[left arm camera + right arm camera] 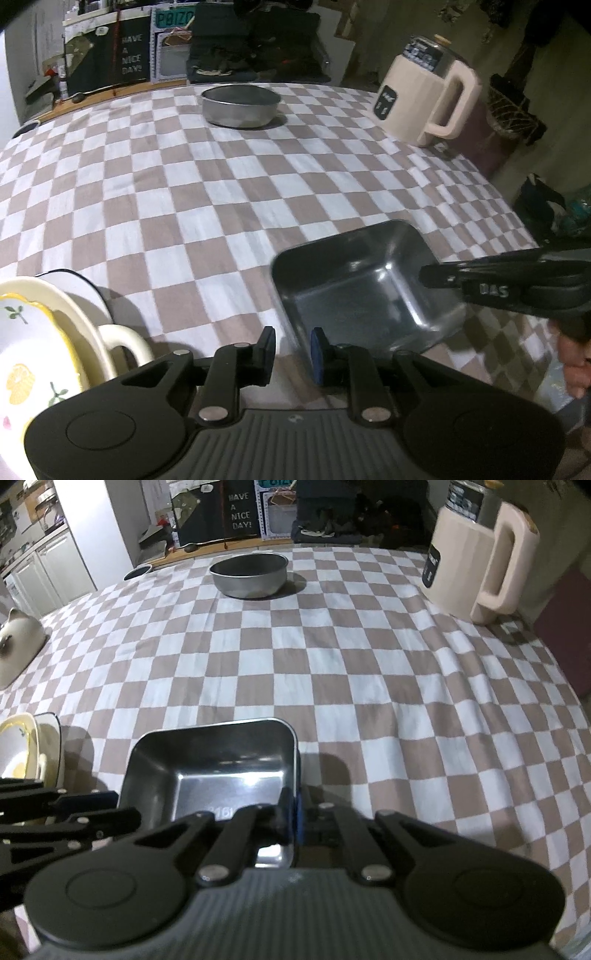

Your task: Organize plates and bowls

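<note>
A rectangular steel tray (207, 768) is held just above the checkered tablecloth; my right gripper (291, 812) is shut on its right wall. It also shows in the left wrist view (354, 288), with the right gripper (428, 275) reaching in from the right. My left gripper (293, 347) is open and empty, just left of the tray's near corner. A stack of cream and lemon-patterned dishes (37, 350) sits at the near left, also in the right wrist view (22, 749). A round steel bowl (240, 105) stands at the far side (249, 574).
A cream electric kettle (424, 96) stands at the far right (476, 561). The checkered tablecloth (221, 199) covers the table. A "Have a nice day" sign (129, 55) and dark bags line the back edge. A cream lidded pot (14, 646) sits at the left edge.
</note>
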